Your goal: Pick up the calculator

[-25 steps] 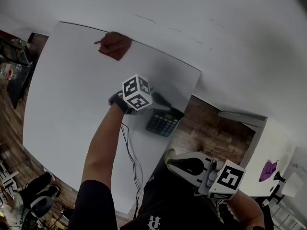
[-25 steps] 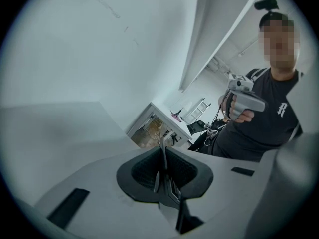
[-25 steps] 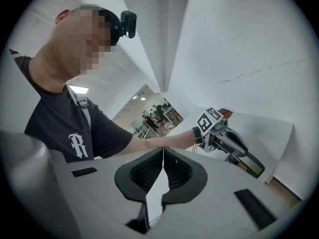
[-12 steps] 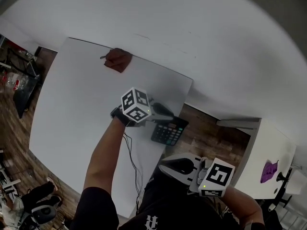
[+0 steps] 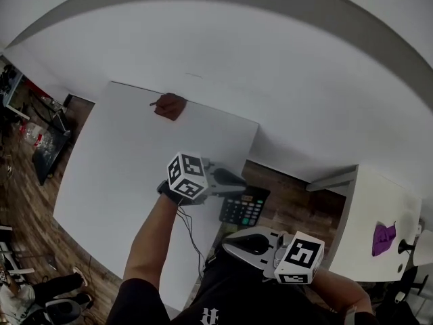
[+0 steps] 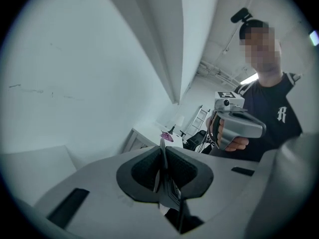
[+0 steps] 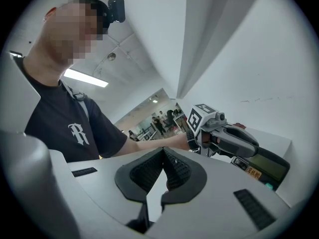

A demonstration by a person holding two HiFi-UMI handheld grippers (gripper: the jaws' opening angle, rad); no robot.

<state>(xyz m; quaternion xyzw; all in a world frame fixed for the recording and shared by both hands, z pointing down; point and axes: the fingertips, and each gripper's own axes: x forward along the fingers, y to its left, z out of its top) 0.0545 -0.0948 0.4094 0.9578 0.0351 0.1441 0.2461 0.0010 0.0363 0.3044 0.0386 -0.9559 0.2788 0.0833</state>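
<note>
Both claws read clearly: left claw [image 6: 162, 158] has its jaws clamped on the calculator [image 5: 245, 208], which sits edge-on between the pads in the left gripper view, thin dark body running down out of the grip. Right claw [image 7: 163, 166] has its pads pressed together with nothing between them and hangs low near the person's body, well apart from the work. In the head view the calculator sits at the near right edge of the white table [image 5: 115, 168], part of it out over the wood floor, keys facing up. Looks lifted clear of the tabletop rather than resting on it, though contact with the surface can't be confirmed. Step in hand: grasp made, lift under way or just done. Next move needs a firm steady squeeze and a level raise, since the grip is on one thin edge and the calculator could pivot or slip. A dark red item [image 5: 169, 105] lies at the far table edge, not involved.
</note>
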